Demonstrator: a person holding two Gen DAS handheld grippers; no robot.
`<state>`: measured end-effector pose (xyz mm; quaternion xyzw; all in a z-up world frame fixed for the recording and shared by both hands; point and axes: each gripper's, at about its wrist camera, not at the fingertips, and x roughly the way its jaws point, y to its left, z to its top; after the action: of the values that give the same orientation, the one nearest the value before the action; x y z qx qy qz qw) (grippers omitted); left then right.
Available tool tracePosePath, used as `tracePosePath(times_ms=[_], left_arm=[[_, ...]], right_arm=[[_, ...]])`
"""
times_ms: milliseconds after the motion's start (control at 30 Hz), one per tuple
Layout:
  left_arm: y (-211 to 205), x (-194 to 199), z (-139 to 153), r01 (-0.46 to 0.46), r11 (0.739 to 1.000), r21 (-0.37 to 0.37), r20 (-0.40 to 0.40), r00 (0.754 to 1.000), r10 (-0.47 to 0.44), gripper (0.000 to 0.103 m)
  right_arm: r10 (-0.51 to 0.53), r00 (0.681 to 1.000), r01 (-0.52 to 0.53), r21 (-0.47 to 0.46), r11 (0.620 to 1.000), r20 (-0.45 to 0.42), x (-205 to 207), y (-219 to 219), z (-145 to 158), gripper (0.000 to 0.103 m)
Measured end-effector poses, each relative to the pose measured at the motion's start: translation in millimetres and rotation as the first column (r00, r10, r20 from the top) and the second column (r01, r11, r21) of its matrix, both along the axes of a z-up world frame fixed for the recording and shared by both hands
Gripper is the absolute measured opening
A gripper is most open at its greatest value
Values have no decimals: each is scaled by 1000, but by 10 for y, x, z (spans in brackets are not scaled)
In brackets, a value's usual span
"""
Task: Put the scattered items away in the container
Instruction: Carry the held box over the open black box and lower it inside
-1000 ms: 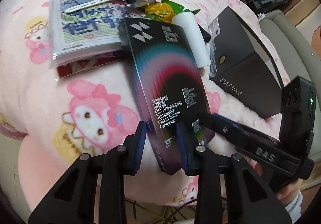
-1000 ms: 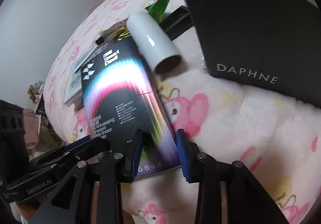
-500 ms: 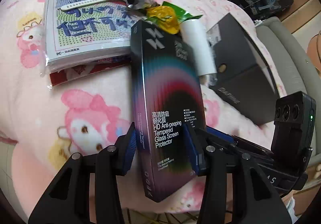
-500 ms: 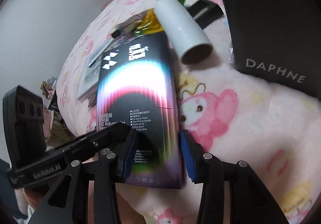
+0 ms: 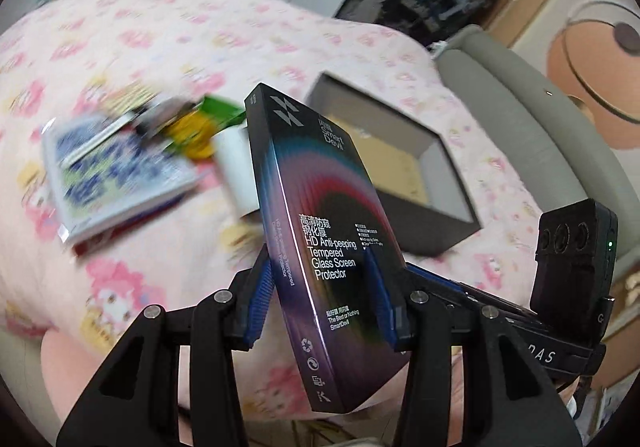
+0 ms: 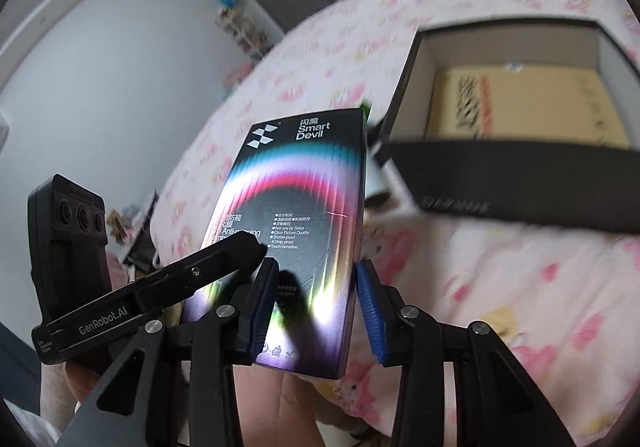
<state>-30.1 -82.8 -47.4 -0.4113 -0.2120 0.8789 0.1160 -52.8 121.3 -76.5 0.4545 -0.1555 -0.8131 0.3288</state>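
My left gripper (image 5: 322, 295) and my right gripper (image 6: 316, 305) are both shut on the dark Smart Devil screen protector box (image 5: 320, 231), one from each side. The box (image 6: 298, 231) is lifted off the pink blanket and tilted upright. The open black Daphne container (image 5: 400, 171) lies on the bed behind it, with a yellow-brown flat packet (image 6: 532, 103) inside. On the blanket to the left lie a white roll (image 5: 236, 171), a yellow and green snack packet (image 5: 200, 127) and a blue-printed booklet pack (image 5: 116, 175).
The pink cartoon blanket (image 5: 200, 35) covers the bed. A grey padded chair edge (image 5: 520, 119) stands right of the bed. A white wall and a shelf (image 6: 240, 27) are at the far left in the right wrist view.
The screen protector box has been lifted off the blanket, gripped between both grippers. Both cameras have risen, and the inside of the black container has come into view.
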Motion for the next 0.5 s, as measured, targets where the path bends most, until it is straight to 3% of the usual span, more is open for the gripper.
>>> tracePosePath(times_ms=[267, 500], left_arm=[[760, -725, 147, 132, 991, 15, -32, 991, -132, 45], [1383, -1591, 8, 209, 977, 45, 21, 978, -210, 45]], right_arm=[[-134, 989, 134, -3, 991, -67, -309, 863, 230, 36], [-229, 972, 230, 12, 973, -53, -901, 1468, 159, 36]])
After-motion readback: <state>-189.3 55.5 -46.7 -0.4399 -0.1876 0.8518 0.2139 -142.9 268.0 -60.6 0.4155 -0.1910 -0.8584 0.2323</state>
